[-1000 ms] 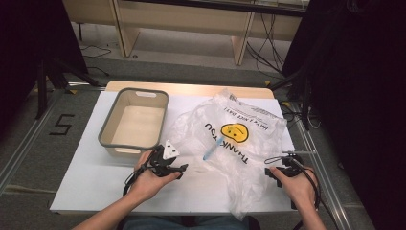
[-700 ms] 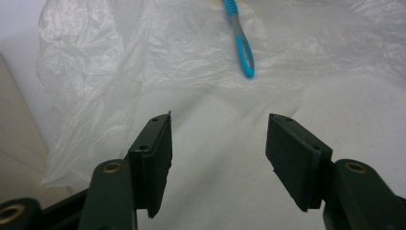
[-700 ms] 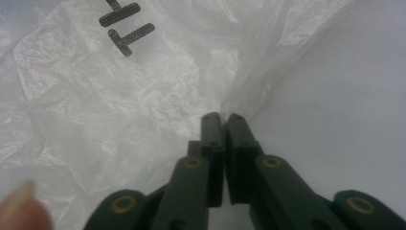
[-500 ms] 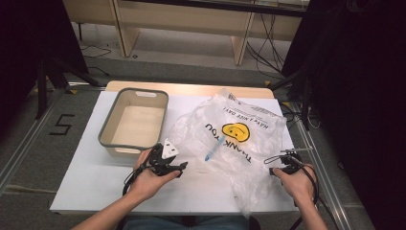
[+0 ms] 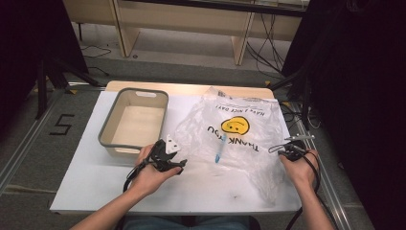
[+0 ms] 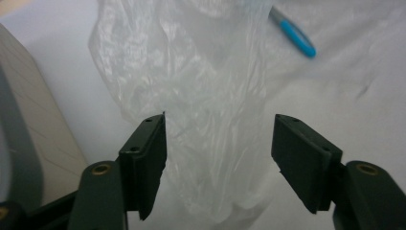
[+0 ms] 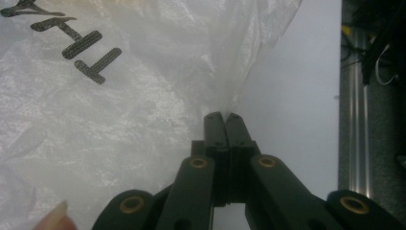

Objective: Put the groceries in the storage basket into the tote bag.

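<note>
A clear plastic bag (image 5: 239,134) with a yellow smiley and black "THANK YOU" print lies spread over the right half of the white table (image 5: 95,172). A blue pen (image 5: 219,152) shows through the bag; it appears again as the pen (image 6: 293,33) in the left gripper view. My left gripper (image 5: 178,165) rests at the bag's left edge, open, with a fold of the bag (image 6: 210,110) lying between its jaws. My right gripper (image 5: 283,151) is at the bag's right edge, shut on the plastic bag (image 7: 119,96), pinching its rim at my right gripper's tip (image 7: 222,116).
A grey-rimmed beige bin (image 5: 134,122), with nothing in it, stands on the table's left half, just beyond my left hand. The table's right edge (image 5: 299,163) runs close to my right hand, with cables and a metal rail past it.
My right gripper has moved right and slightly away, pulling the bag's right edge outward and flattening it. The left gripper has stayed put.
</note>
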Demonstrator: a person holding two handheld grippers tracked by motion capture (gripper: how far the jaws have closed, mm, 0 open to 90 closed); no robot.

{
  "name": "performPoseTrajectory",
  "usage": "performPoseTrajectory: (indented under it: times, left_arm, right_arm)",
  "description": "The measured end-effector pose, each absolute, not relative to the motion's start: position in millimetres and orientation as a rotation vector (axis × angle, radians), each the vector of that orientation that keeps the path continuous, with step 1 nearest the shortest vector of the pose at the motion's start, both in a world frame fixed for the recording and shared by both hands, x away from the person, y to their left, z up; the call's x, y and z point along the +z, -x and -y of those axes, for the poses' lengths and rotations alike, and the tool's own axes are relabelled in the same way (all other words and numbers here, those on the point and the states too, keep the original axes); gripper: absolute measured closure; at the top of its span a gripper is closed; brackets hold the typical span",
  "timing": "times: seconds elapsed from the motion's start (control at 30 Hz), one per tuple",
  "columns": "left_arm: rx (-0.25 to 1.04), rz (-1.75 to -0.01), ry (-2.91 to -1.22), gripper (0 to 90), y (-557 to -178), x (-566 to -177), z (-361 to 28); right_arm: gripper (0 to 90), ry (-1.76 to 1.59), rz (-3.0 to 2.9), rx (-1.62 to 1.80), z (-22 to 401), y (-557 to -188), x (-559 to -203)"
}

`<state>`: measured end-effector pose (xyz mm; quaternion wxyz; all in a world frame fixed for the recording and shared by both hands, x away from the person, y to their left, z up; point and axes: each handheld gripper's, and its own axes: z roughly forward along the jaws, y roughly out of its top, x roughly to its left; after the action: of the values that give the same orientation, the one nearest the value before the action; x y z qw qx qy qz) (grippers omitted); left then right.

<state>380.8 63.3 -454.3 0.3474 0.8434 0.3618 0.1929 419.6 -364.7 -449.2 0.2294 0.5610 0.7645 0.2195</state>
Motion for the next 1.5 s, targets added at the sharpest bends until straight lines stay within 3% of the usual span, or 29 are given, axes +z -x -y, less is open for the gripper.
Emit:
performPoseTrajectory:
  times: [0.27, 0.33, 0.37, 0.43, 0.47, 0.5, 0.57, 0.63, 0.77, 0.93, 1.13, 1.27, 1.3, 1.37, 1.5]
  left_arm:
    - [0.408, -1.003, -2.255, 37.5, -387, -476, -59]
    - [0.355, -1.032, -2.249, 45.0, -388, -480, -58]
    - [0.343, -1.028, -2.268, 45.0, -389, -481, -58]
    - [0.331, -1.034, -2.276, 54.2, -389, -483, -58]
    - [0.33, -1.044, -2.265, 54.2, -390, -483, -57]
    - [0.332, -1.042, -2.28, 61.2, -390, -481, -57]
    - [0.325, -1.044, -2.283, 63.6, -390, -481, -57]
    - [0.317, -1.05, -2.283, 73.1, -390, -480, -56]
    - [0.338, -1.035, -2.305, 81.5, -386, -479, -53]
    - [0.331, -0.985, -2.353, 82.3, -376, -477, -50]
    - [0.348, -0.943, -2.369, 74.2, -367, -475, -56]
    - [0.422, -0.894, -2.302, 48.6, -362, -469, -59]
    - [0.438, -0.873, -2.278, 48.6, -360, -466, -59]
    - [0.447, -0.844, -2.232, 32.7, -355, -460, -61]
    - [0.438, -0.837, -2.192, 23.1, -349, -456, -68]
  right_arm:
    - [90.0, -1.479, -2.051, 0.621, 363, -437, -453]
    - [89.7, -1.472, -2.049, 0.641, 362, -440, -455]
    - [87.6, -1.467, -2.051, 0.642, 362, -440, -456]
    - [75.1, -1.468, -2.029, 0.662, 360, -438, -453]
    - [75.1, -1.468, -2.029, 0.662, 360, -438, -453]
    - [68.3, -1.465, -2.013, 0.674, 360, -435, -449]
    - [65.7, -1.473, -2.004, 0.68, 360, -432, -446]
    - [59.6, -1.467, -2.025, 0.721, 359, -420, -436]
    - [55.8, -1.44, -2.051, 0.789, 354, -402, -423]
    - [54.6, -1.4, -2.12, 0.841, 344, -386, -421]
    - [52.7, -1.361, -2.227, 0.843, 335, -375, -432]
    - [50.0, -1.322, -2.222, 0.906, 335, -372, -434]
    - [49.1, -1.314, -2.218, 0.937, 335, -371, -435]
    - [45.5, -1.275, -2.204, 1.026, 337, -370, -441]
    - [43.2, -1.254, -2.181, 1.081, 336, -367, -444]
